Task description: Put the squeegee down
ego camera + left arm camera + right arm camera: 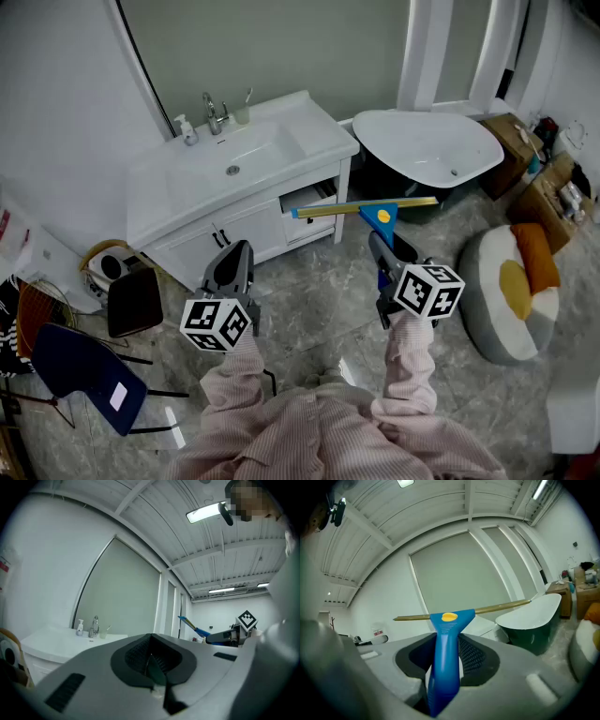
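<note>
The squeegee (371, 209) has a blue handle with a yellow dot and a long brass-coloured blade. My right gripper (380, 246) is shut on that handle and holds it in the air, blade level, in front of the vanity and the bathtub. In the right gripper view the blue handle (446, 648) stands upright between the jaws, with the blade across the top. My left gripper (236, 251) hovers to the left, shut with nothing in it; its jaws meet in the left gripper view (152, 656), where the squeegee (190, 624) shows far off at the right.
A white vanity (187, 202) with a sink, a faucet (216, 112) and a half-open drawer (309, 202) stands ahead. A white bathtub (431, 145) is at the right. Chairs (84, 375) stand at the left. A grey cushion seat (516, 291) and cardboard boxes (544, 178) are at the right.
</note>
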A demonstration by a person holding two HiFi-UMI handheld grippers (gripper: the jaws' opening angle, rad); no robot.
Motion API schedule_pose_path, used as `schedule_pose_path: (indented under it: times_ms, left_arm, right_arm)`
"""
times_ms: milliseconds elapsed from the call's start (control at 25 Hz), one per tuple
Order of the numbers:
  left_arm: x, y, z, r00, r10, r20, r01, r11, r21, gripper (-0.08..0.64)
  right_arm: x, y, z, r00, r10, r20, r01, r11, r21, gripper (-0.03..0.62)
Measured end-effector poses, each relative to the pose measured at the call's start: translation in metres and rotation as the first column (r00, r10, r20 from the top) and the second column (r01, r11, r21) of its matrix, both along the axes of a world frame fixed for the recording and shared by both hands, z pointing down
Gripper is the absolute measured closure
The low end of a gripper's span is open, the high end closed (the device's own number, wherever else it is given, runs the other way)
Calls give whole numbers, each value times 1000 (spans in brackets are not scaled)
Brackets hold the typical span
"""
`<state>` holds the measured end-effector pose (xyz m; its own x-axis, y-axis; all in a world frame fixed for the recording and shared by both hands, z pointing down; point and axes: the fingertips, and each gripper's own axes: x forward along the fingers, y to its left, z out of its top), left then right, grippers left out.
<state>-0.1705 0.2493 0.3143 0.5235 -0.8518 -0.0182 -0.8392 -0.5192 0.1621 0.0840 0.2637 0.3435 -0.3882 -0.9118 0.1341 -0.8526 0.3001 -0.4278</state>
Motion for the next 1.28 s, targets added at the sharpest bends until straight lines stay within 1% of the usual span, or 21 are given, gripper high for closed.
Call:
schedule_pose_path:
  times_ms: [480, 720, 840, 1080, 1280]
  left_arm:
    - [27, -3, -4, 1000, 15, -5, -15, 1000, 18, 558]
    - [50, 1, 12, 1000, 26, -12, -26, 1000, -4, 558]
    - [52, -3, 14, 1000, 20, -18, -20, 1000, -13, 558]
    - [48, -26, 22, 1000, -1, -18, 1, 1000, -27, 558]
    - [48, -68, 30, 999, 4, -34, -5, 999, -37, 558]
  right_arm:
    - [20, -2, 1, 1000, -15, 5, 15, 1000, 7, 455]
    - [34, -3, 9, 1000, -9, 3, 9, 1000, -3, 454]
    - [37, -9, 11, 1000, -7, 17, 7, 1000, -9, 456]
    - [36, -33, 21, 999, -28, 19, 28, 999, -24, 455]
    - [35, -68, 29, 1000, -28, 11, 28, 999, -36, 456]
